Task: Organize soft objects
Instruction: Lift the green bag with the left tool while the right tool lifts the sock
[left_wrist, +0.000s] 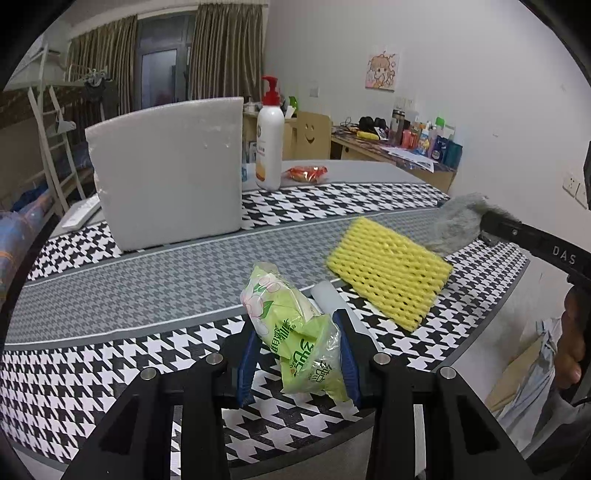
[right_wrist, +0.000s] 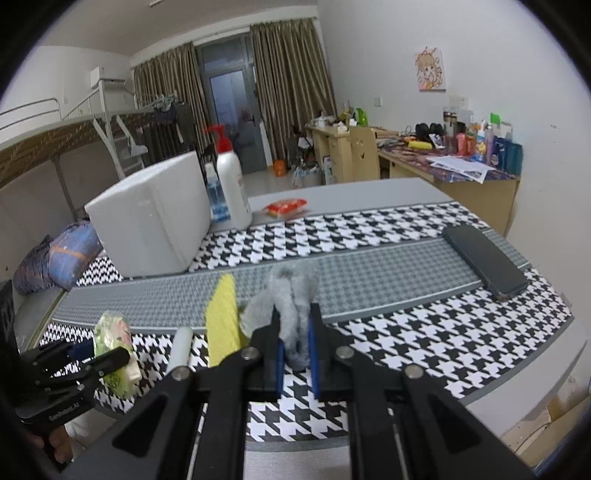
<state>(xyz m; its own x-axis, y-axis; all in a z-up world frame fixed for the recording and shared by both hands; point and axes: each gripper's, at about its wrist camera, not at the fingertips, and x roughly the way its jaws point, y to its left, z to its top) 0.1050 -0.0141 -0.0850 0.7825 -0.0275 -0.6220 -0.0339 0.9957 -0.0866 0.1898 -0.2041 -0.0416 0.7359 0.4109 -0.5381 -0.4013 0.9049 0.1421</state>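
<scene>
White foam box (left_wrist: 166, 173) and pump bottle (left_wrist: 269, 147) at the bench's (left_wrist: 110, 295) far side, yellow foam net (left_wrist: 388, 269) lying flat between your grippers, your left gripper (left_wrist: 299, 332) clamped on green tissue pack (left_wrist: 291, 332) pointing away, your right gripper (right_wrist: 295, 332) clamped on upright grey fluffy cloth (right_wrist: 291, 299).

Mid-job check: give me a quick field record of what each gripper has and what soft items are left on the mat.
left gripper: shut on green tissue pack, held above the mat
right gripper: shut on grey fluffy cloth
still on mat: yellow foam net; white roll beside it
likely container: white foam box, far left of the mat
other items: lotion bottle, red snack packet, black case
surface: houndstooth mat
</scene>
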